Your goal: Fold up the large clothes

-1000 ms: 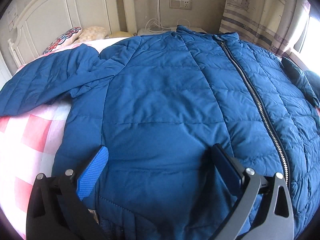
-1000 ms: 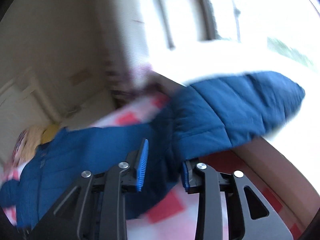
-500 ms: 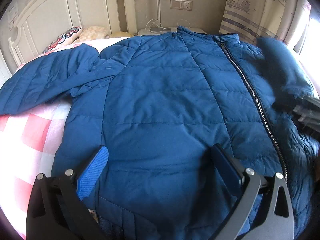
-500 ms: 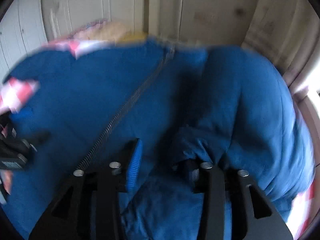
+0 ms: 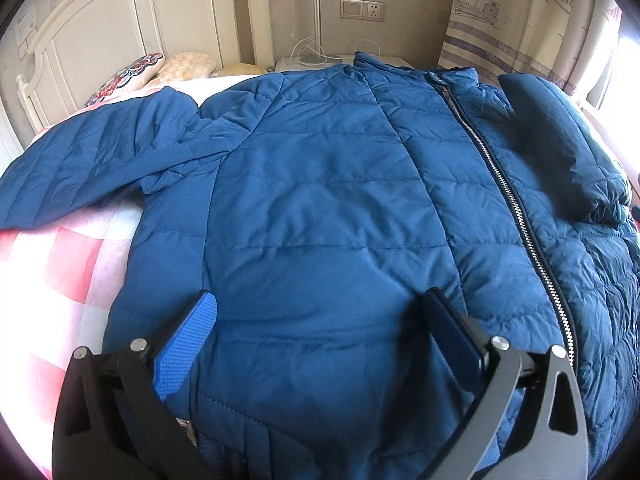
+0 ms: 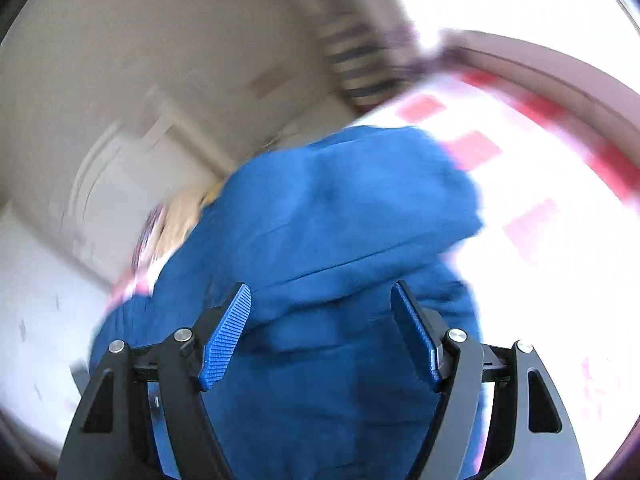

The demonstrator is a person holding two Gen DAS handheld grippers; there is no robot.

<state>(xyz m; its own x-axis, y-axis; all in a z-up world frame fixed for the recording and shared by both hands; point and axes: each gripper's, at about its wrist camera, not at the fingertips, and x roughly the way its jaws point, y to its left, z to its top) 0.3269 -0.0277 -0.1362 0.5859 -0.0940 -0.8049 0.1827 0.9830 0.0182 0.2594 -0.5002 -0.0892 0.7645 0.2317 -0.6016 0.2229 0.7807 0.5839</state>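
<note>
A blue quilted jacket [image 5: 328,184] lies zipped and face up on the bed, its silver zipper [image 5: 508,192] running down the right half. One sleeve [image 5: 92,160] stretches out to the left. The other sleeve [image 5: 560,140] lies folded over the jacket's right front. My left gripper [image 5: 320,308] hovers wide open just over the jacket's lower hem, its pads clear of the cloth. In the blurred right wrist view, my right gripper [image 6: 320,300] is opening, the folded sleeve [image 6: 344,216] lying beyond its blue pads, which do not press on it.
The bed has a pink and white checked sheet [image 5: 52,272]. A white headboard [image 5: 120,32], patterned pillows [image 5: 132,76] and a nightstand with cables [image 5: 316,60] stand behind. A curtain [image 5: 516,16] and a bright window are to the right.
The right gripper carried the sleeve from off the bed's side onto the jacket's right front and let go, its jaws widening. The left gripper stayed still.
</note>
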